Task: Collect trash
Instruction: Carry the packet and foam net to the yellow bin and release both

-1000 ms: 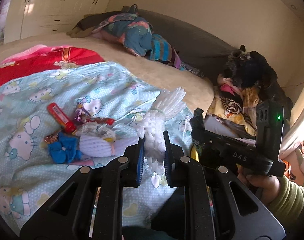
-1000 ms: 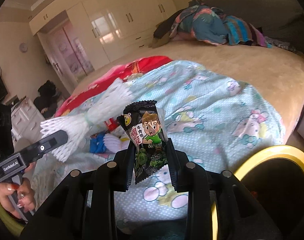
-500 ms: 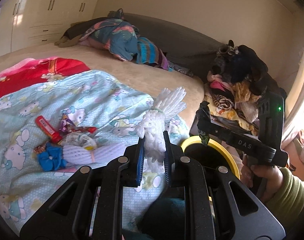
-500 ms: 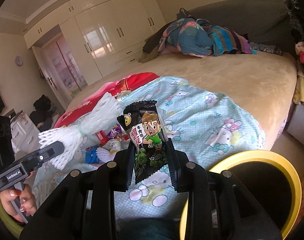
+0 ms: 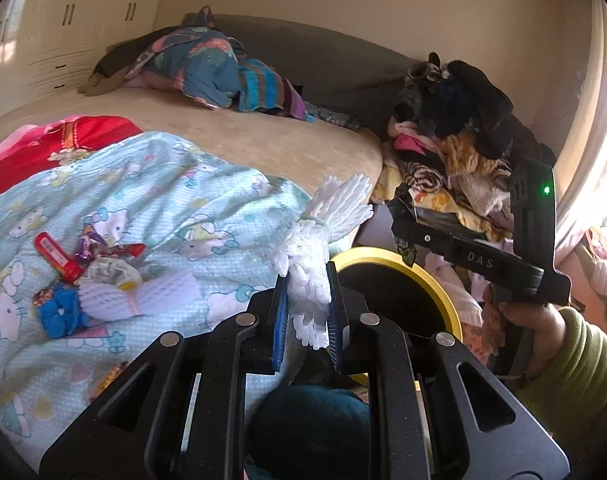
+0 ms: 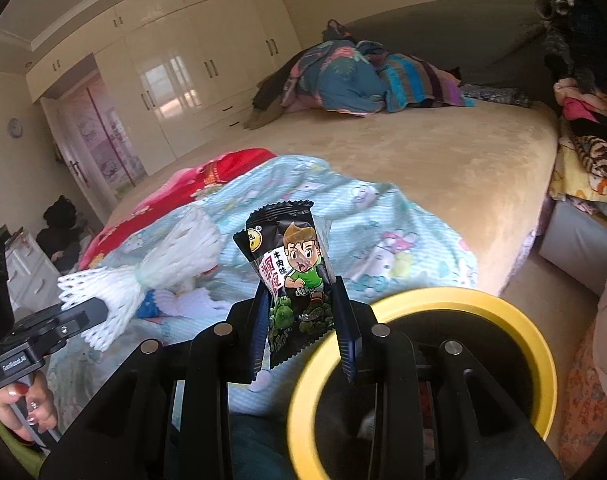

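1. Bedroom with a wide tan bed [image 6: 443, 160], cream wardrobes [image 6: 175, 68] behind it, and a pale blue cartoon-print blanket [image 5: 151, 200] spread over the near part of the bed.
2. The left claw [image 5: 305, 312] is clamped narrow on a white foam net sleeve [image 5: 315, 256] – ribbed, mesh-like, pinched in the middle and flaring above the pads.
3. The right claw [image 6: 303, 320] grips a black snack wrapper [image 6: 291, 276] printed with a cartoon boy in a green shirt; its crimped top edge stands upright above the pads.
4. A yellow-rimmed bin [image 6: 503, 304] sits just below and to the right of the right claw.
5. Only the left view shows the litter remaining on the blanket, left of that claw – a red wrapper [image 5: 57, 258], a blue scrap [image 5: 59, 312], another white foam piece [image 5: 143, 296].
6. Only the right view shows the wardrobes in full and the hand [image 6: 27, 412] holding the left claw.
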`<state>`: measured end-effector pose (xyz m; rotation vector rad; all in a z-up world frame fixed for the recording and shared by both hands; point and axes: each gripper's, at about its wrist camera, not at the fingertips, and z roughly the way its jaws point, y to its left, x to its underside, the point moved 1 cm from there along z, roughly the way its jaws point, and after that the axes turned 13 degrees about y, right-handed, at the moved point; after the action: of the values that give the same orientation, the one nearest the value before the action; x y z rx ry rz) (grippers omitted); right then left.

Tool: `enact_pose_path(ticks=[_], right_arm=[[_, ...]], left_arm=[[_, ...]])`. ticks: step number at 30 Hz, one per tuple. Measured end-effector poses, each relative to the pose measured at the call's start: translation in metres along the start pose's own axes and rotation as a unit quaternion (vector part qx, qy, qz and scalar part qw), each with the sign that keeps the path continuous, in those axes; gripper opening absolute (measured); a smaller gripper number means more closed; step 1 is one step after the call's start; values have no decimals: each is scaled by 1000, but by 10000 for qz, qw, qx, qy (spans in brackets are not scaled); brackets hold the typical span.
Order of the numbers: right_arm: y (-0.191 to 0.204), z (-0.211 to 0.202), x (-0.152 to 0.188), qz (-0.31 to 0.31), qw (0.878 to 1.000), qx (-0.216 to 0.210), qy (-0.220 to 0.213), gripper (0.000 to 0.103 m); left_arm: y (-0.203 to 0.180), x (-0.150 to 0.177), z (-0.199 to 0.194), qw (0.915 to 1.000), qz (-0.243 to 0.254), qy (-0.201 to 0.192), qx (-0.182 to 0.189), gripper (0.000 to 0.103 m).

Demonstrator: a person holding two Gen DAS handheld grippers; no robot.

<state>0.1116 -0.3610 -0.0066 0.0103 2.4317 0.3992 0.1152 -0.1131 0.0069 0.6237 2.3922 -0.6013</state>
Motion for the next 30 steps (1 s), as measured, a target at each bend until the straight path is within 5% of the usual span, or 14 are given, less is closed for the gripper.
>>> enact_pose_path(ticks=[17, 30], right_arm=[[-60, -4, 17, 509, 9980, 344, 125, 29], [-99, 15, 41, 878, 9935, 571, 441, 33]], left_arm=[[-39, 15, 42, 9974, 469, 540, 110, 12], [-75, 37, 100, 9868, 882, 1344, 178, 12]])
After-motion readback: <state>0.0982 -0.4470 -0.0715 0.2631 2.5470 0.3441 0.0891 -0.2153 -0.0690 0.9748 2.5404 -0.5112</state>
